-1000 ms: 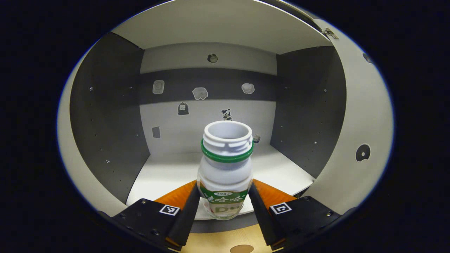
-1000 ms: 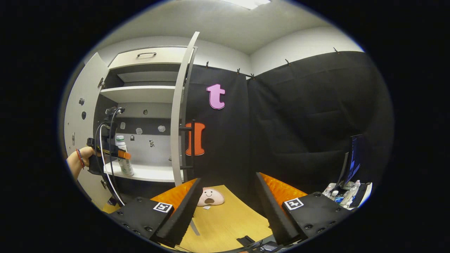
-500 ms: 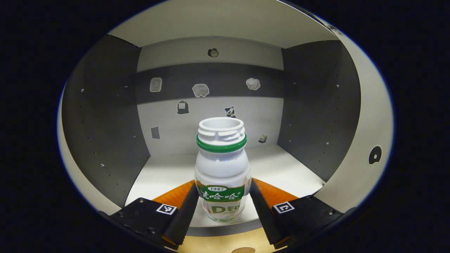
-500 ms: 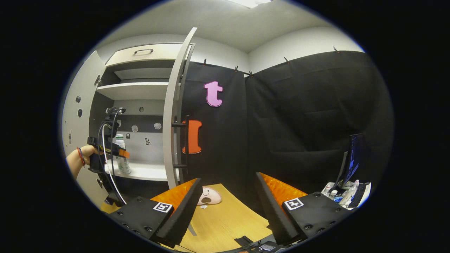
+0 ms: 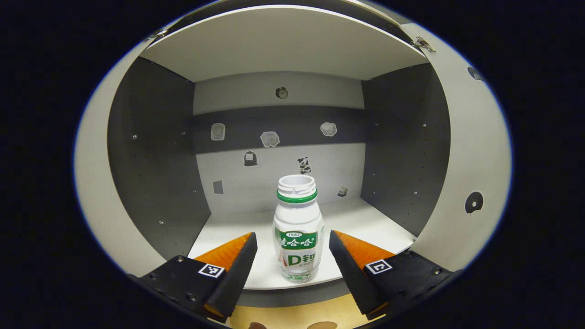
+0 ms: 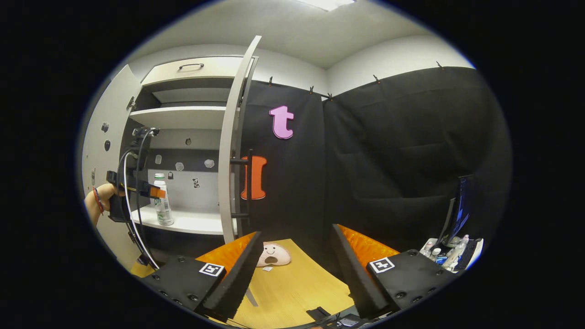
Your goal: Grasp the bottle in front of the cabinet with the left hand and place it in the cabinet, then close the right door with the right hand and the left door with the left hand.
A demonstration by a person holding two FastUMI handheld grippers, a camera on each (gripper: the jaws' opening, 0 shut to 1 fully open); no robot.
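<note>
A white bottle (image 5: 298, 233) with a green neck ring and no cap stands upright near the front edge of the cabinet's lower shelf (image 5: 356, 224). My left gripper (image 5: 292, 269) is open, its fingers apart from the bottle on either side. In the right gripper view the same bottle (image 6: 161, 199) stands on the shelf with the left gripper (image 6: 153, 192) and a hand (image 6: 98, 201) just left of it. The right door (image 6: 232, 137) stands open, edge on. The left door (image 6: 98, 151) is swung wide. My right gripper (image 6: 295, 269) is open and holds nothing, above the wooden table (image 6: 292, 288).
A pink smiling plush (image 6: 272, 255) lies on the table below the right door. An upper shelf (image 6: 183, 118) and a drawer with a handle (image 6: 192, 68) sit above. Small bottles and a screen (image 6: 457, 219) stand at the far right. Stickers dot the cabinet's back wall (image 5: 274, 137).
My left gripper has opened and drawn back from the bottle, which now stands alone on the shelf. The right gripper has barely moved.
</note>
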